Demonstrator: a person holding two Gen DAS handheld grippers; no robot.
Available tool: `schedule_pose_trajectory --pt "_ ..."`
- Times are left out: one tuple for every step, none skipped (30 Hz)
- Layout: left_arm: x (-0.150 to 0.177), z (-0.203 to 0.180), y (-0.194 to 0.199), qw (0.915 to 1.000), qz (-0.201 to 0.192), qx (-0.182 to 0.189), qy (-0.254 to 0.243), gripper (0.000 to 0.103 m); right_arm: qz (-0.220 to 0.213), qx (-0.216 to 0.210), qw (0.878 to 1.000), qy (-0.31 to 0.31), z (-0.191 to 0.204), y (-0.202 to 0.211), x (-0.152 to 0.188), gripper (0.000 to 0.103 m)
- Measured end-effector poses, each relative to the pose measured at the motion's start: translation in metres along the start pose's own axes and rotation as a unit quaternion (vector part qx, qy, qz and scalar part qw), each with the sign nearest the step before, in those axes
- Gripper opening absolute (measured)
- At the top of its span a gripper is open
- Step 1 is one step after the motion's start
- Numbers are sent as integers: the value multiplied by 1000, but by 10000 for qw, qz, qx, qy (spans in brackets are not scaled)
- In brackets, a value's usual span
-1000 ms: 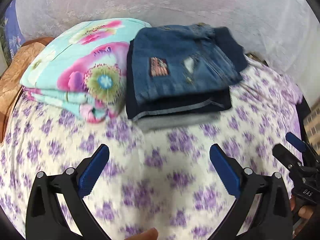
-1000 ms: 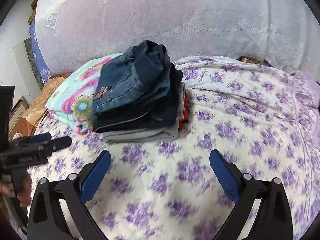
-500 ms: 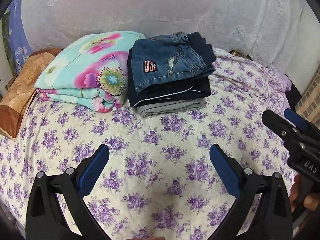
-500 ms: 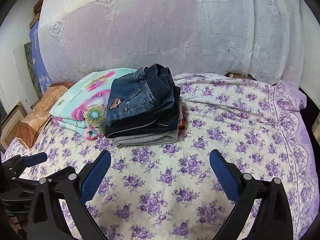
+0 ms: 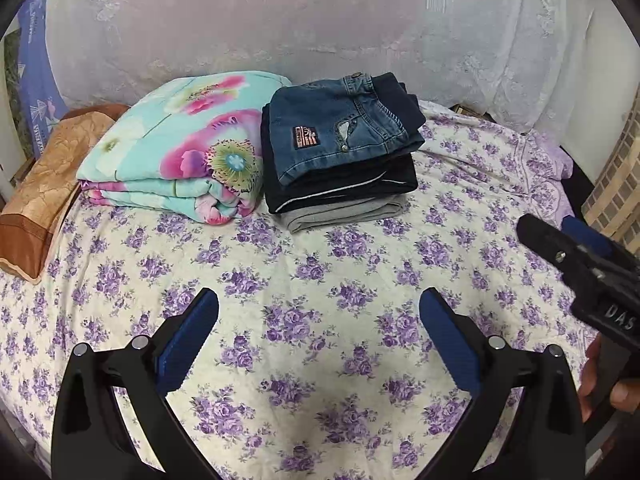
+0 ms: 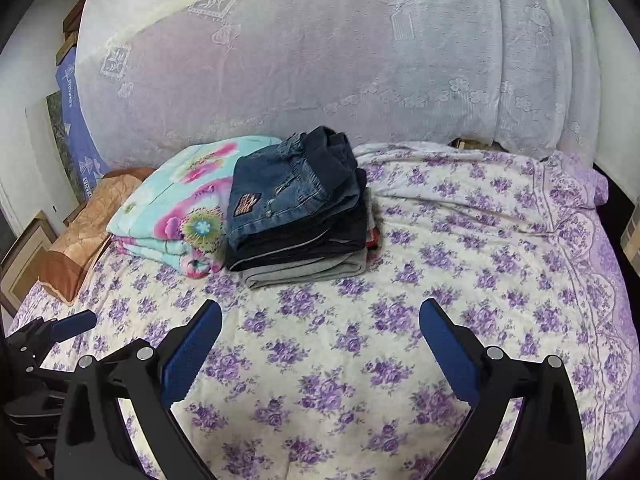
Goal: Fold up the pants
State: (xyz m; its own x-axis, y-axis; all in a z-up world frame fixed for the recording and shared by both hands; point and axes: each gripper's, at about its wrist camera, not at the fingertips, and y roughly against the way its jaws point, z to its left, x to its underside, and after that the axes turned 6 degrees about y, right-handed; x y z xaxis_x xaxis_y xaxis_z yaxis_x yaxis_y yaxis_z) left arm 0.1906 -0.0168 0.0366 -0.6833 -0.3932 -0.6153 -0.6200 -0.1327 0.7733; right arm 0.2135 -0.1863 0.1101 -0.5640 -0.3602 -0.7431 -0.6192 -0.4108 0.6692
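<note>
A stack of folded pants sits on the bed, with blue jeans (image 5: pixel 336 136) (image 6: pixel 288 196) on top, dark pants (image 5: pixel 348 194) under them and a grey pair (image 5: pixel 344 214) at the bottom. My left gripper (image 5: pixel 318 320) hangs open over the flowered sheet, well short of the stack, with nothing between its fingers. My right gripper (image 6: pixel 320 324) is open too and holds nothing. The right gripper also shows at the right edge of the left wrist view, held by a hand (image 5: pixel 612 388).
A folded turquoise floral blanket (image 5: pixel 180 148) lies left of the stack, touching it. A brown pillow (image 5: pixel 44 184) sits at the far left. The purple-flowered bedsheet (image 5: pixel 320 280) stretches in front. A white lace curtain (image 6: pixel 320 60) hangs behind the bed.
Both grippers have pulled back and up from the stack, so it looks smaller and farther. Both stay open. The stack has not moved.
</note>
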Motion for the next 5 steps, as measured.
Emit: schedule_pose_trajectory --pt "1 1 1 10000 10 -23 -43 98 29 -66 10000 -34 2 0 0 99" --pt "1 1 1 10000 11 -37 -86 98 34 -101 9999 -74 3 1 1 99" --pt "2 1 1 9999 6 -53 -139 98 25 -92 9999 -76 6 2 1 99" --pt "3 2 2 9998 4 -69 -179 98 19 -67 10000 -58 8 2 2 99" --pt "4 3 1 9998 1 -91 -201 98 29 -28 10000 -27 10 2 2 99"
